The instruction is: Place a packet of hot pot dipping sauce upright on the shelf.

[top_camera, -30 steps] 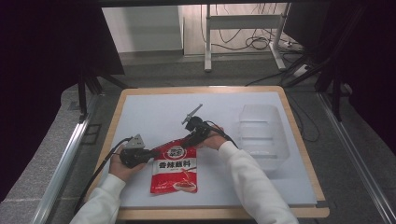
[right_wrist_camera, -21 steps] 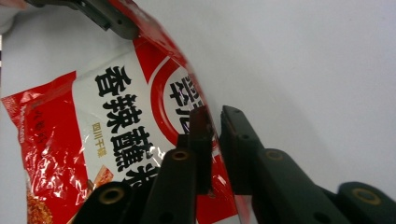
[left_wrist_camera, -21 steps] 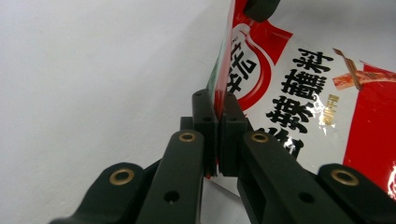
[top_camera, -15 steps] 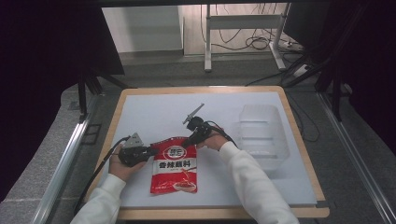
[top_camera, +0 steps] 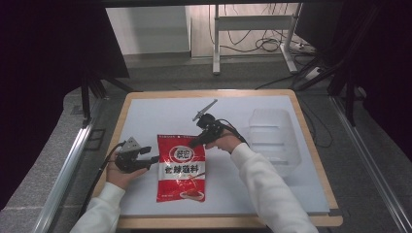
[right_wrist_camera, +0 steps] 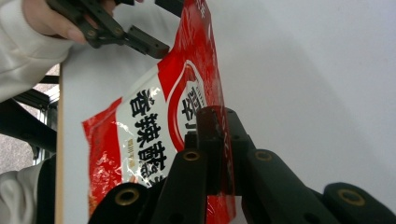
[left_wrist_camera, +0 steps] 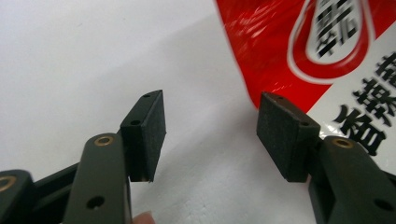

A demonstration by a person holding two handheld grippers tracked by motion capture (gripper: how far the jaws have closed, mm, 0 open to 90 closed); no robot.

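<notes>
My worktop point(top_camera: 145, 116) glows evenly bright while blackness surrounds it; my packet point(left_wrist_camera: 327, 46) blurs toward two o'clock, its film glinting softly.

We see our right gripper point(right_wrist_camera: 218, 154) at bottom centre, black jaws pinched shut on the right edge of a red and white packet point(right_wrist_camera: 154, 135), packet slanting up toward top centre, left gripper point(right_wrist_camera: 161, 28) and hand point(right_wrist_camera: 51, 18) at upper left, white table point(right_wrist_camera: 308, 70) filling the right
</notes>
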